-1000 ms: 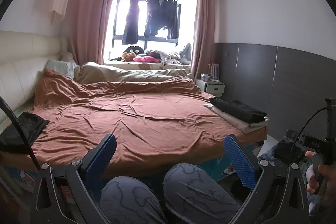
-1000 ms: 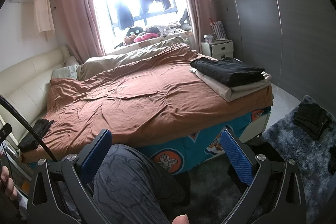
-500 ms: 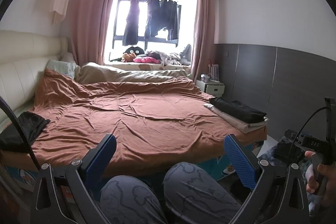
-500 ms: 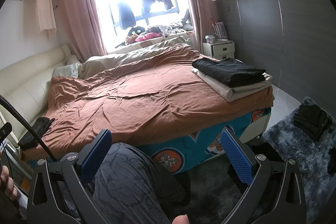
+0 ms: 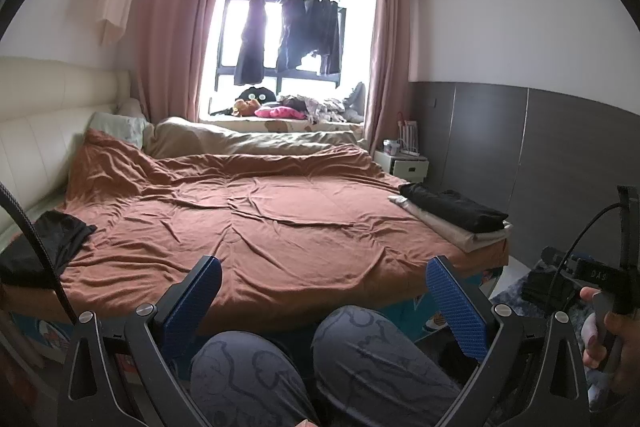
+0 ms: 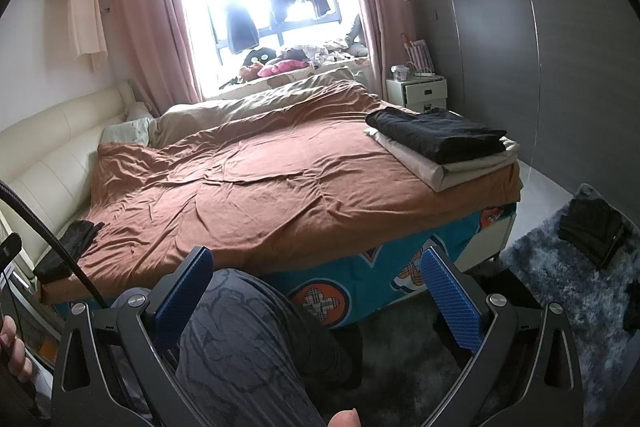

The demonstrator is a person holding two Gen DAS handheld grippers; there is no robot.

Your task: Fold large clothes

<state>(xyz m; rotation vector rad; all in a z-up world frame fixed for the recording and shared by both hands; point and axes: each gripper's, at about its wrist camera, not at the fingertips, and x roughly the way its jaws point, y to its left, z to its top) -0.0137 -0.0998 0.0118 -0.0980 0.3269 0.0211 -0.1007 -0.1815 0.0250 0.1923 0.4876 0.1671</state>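
Brown bedspread, black garment folded on beige stack, both grippers' blue fingers wide, empty.

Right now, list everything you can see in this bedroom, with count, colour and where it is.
bed cover: one, rust brown, spread over the bed
folded stack: one, black garment on beige one, bed's right corner
loose garment: one, black, bed's left edge by the headboard
floor garment: one, black, on the grey rug
hanging clothes: several, dark, at the window
nightstand: one, white, right of bed
soft toys: a few, mixed colours, windowsill
knees: two, grey patterned trousers, before the bed
left tool: one, blue pads, open
right tool: one, blue pads, open
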